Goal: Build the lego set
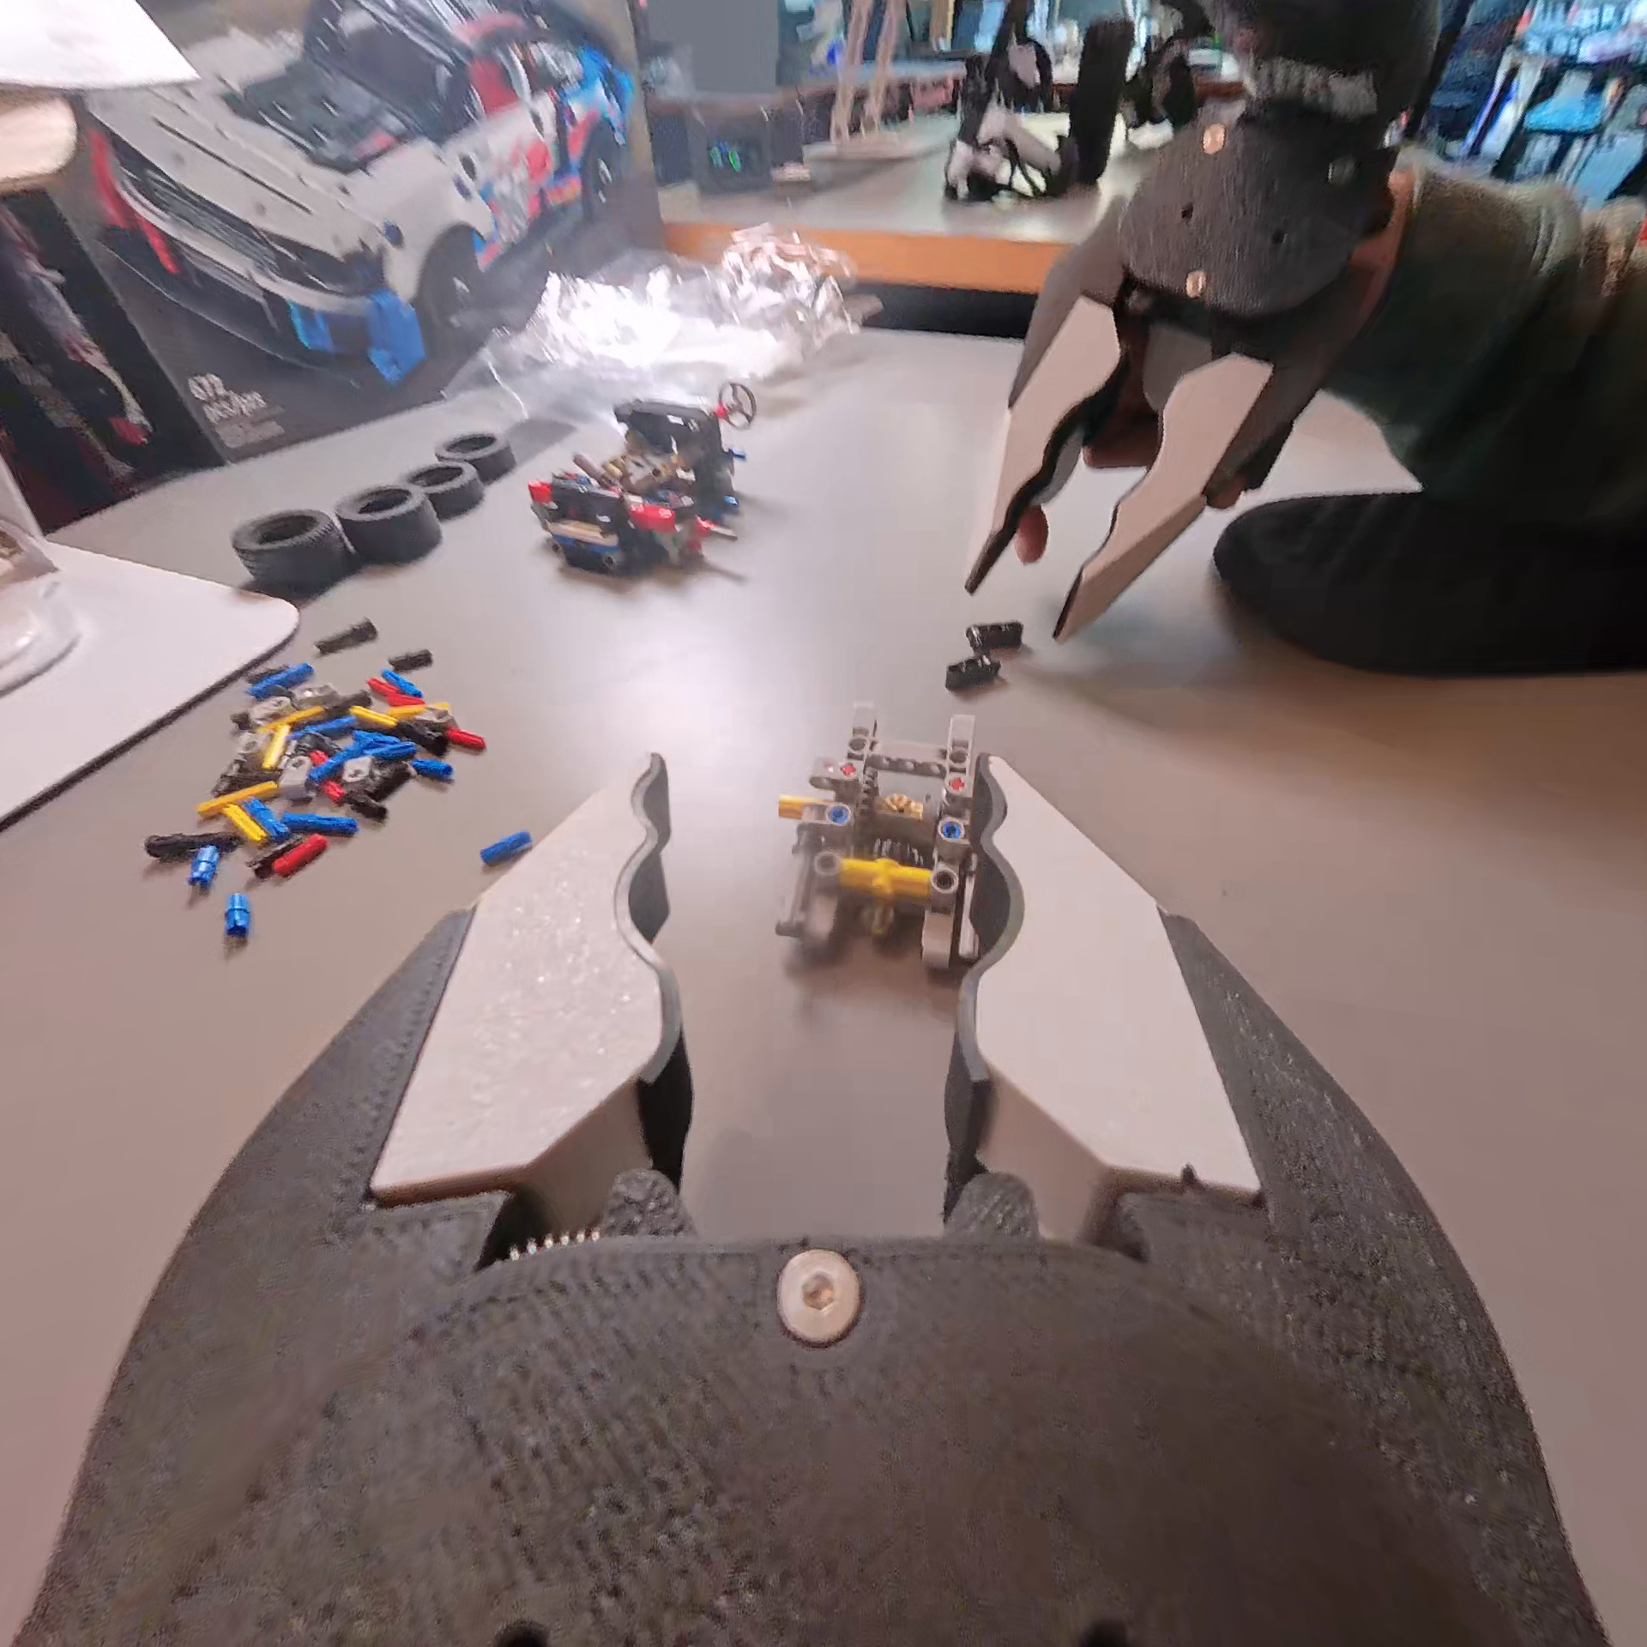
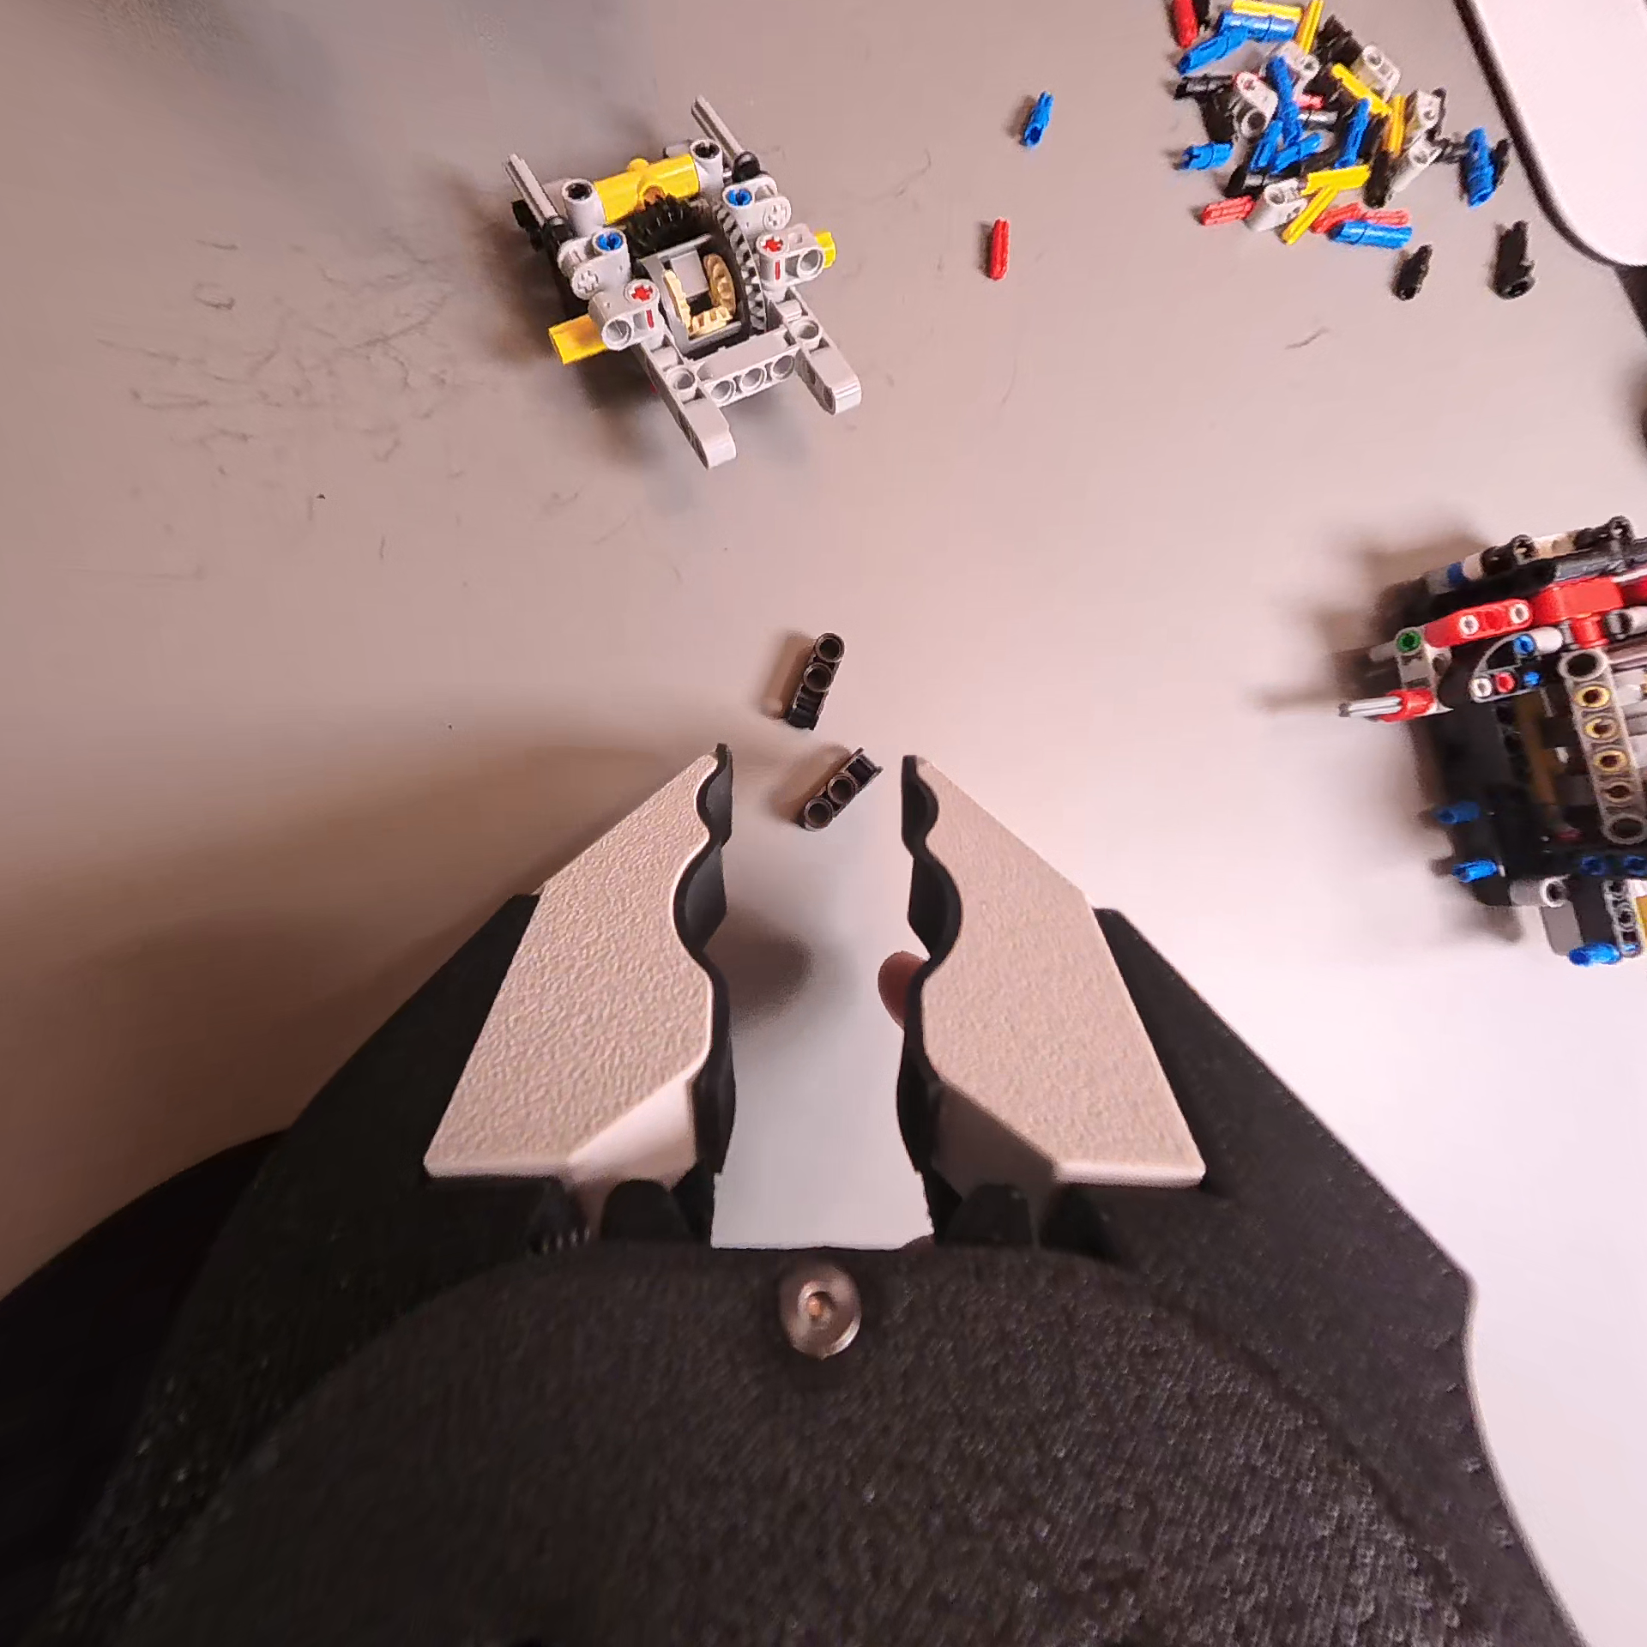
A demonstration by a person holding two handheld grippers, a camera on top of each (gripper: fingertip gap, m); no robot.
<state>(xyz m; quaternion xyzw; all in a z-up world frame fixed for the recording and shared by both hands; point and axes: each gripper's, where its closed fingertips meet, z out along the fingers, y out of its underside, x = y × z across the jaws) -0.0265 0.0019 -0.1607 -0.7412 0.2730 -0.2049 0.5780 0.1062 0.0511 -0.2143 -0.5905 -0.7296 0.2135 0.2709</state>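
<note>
A small grey gear assembly [image 1: 882,856] with yellow and blue pins lies on the grey table [image 1: 1248,891]. It sits between the fingers of my open left gripper [image 1: 820,775], close against the right finger and apart from the left one. It also shows in the right wrist view [image 2: 695,276]. Two short black beams lie beyond it [image 1: 985,655]. My right gripper [image 2: 815,766] is open, tips down, with the nearer black beam [image 2: 838,789] between its fingertips. The other black beam [image 2: 809,677] lies just past them. The right gripper also shows in the left wrist view [image 1: 1020,610].
A larger partly built chassis [image 1: 637,503] [image 2: 1551,740] stands farther back. A pile of loose coloured pins [image 1: 321,757] [image 2: 1319,134] lies by a white board [image 1: 116,659]. Several tyres [image 1: 383,517], the set's box [image 1: 339,223] and a crumpled plastic bag [image 1: 677,312] are behind. A person's sleeve [image 1: 1470,535] rests at right. There is about 15 cm between the tips of the two grippers.
</note>
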